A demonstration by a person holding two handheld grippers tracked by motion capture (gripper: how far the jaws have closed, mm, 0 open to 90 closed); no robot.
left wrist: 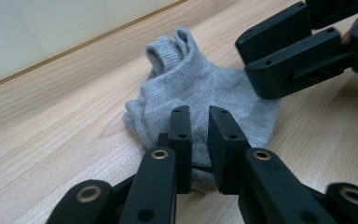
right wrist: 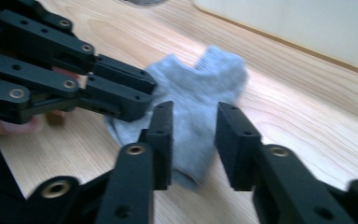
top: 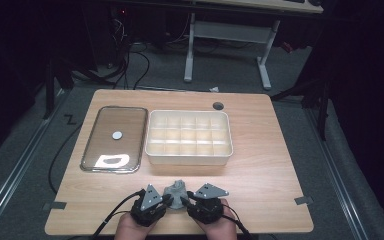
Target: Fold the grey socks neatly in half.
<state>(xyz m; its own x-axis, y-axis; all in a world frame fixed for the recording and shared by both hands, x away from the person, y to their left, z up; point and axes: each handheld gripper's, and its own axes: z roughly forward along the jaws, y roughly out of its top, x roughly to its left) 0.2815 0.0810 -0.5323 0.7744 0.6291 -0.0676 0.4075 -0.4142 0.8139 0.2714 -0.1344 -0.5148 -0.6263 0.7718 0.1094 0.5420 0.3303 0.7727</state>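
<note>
while both hands sit at the near edge of the bench (top: pixel 260 165), a small grey sock (top: pixel 177 192) lies bunched up between the two tools. it rests on the wood just in front of the hands, about the middle of that near edge, well apart from the white box (top: pixel 189 159) with its many little rooms and from the clear lid (top: pixel 91 155) lying flat toward the far left corner.

the left tool (left wrist: pixel 199 140) comes at the sock from one side. its jaws are only a little way apart, with a thin fold of sock in the gap. i cannot tell if the pads really press the cloth or just sit around it.

the right tool (right wrist: pixel 193 140) comes from the other side. its jaws stand wider, about half open, and the sock lies between and under them, but the pads do not squeeze it.

i think two tools are used because a sock is soft and floppy. one side can pin it while the other gets a new hold to fold or roll it small. then it could fit in one little room of the box.
</note>
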